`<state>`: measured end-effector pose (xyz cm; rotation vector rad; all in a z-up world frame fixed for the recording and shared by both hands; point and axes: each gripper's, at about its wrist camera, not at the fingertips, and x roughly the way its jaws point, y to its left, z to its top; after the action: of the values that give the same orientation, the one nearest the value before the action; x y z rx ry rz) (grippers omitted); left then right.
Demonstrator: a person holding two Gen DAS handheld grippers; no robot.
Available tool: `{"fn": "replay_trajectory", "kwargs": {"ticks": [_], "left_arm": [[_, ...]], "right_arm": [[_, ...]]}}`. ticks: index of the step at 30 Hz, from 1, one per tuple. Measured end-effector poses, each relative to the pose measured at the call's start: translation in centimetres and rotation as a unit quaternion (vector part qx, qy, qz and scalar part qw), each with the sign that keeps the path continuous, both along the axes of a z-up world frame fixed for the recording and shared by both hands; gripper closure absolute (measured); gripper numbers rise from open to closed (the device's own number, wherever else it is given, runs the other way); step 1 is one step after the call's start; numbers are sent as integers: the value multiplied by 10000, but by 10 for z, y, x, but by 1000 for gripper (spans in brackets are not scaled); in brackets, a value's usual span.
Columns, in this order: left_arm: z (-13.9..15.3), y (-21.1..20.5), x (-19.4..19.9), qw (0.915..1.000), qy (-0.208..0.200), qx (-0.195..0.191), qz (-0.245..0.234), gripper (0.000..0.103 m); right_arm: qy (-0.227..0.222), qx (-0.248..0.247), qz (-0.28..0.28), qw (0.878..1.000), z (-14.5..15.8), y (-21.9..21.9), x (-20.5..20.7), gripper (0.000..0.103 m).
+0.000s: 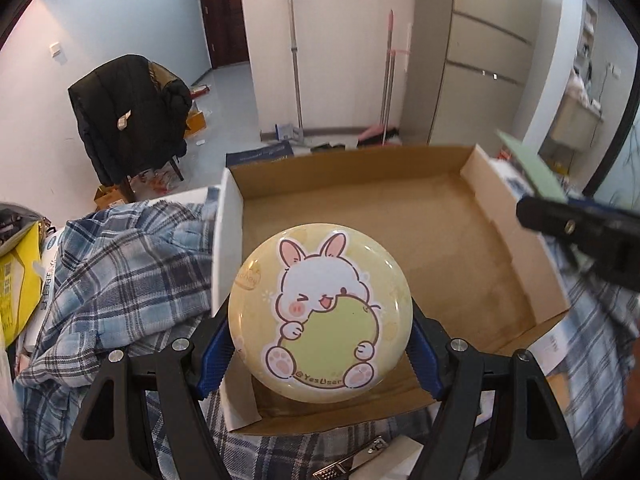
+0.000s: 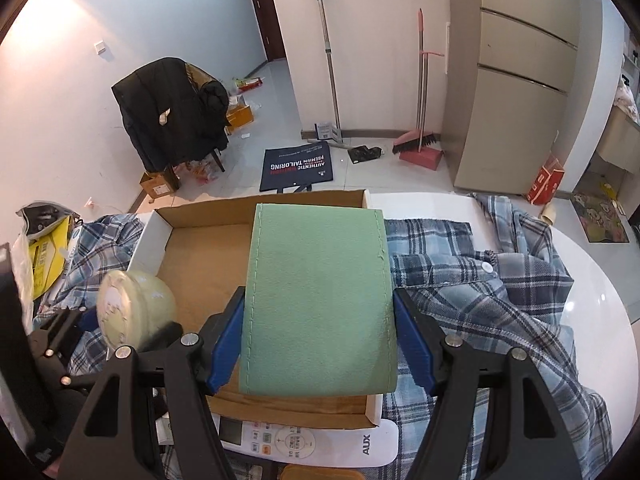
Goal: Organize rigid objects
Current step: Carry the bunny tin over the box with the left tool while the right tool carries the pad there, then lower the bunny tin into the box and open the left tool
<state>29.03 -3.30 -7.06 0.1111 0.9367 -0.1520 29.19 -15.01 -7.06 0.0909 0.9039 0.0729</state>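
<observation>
My left gripper (image 1: 320,354) is shut on a round yellow tin with a rabbit picture (image 1: 320,312) and holds it over the near left part of an open cardboard box (image 1: 440,240). My right gripper (image 2: 318,344) is shut on a flat green case (image 2: 320,300) and holds it over the box (image 2: 200,256) near its right wall. The tin (image 2: 134,312) and left gripper show at the left of the right wrist view. The green case (image 1: 528,164) and right gripper show at the right edge of the left wrist view. The box floor looks bare.
The box sits on plaid shirts (image 2: 480,300) on a white round table (image 2: 592,300). A white AUX remote (image 2: 312,444) lies just in front of the box. A metal nail clipper (image 1: 352,460) lies near the front. A yellow bag (image 1: 16,280) is at the left.
</observation>
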Motion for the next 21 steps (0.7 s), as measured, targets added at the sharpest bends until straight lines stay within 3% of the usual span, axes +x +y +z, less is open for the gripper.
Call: {"fn": "replay_trajectory", "kwargs": {"ticks": [9, 18, 21], "left_arm": [[-16, -5, 5, 9992, 330, 222, -50, 26], [-23, -8, 7, 9986, 393, 326, -105, 26], [-21, -8, 6, 9992, 295, 224, -122, 18]], "right_arm": [[103, 6, 78, 9999, -4, 3, 4, 35], [170, 19, 71, 9998, -8, 3, 7, 35], [192, 78, 77, 9998, -8, 3, 7, 35]]}}
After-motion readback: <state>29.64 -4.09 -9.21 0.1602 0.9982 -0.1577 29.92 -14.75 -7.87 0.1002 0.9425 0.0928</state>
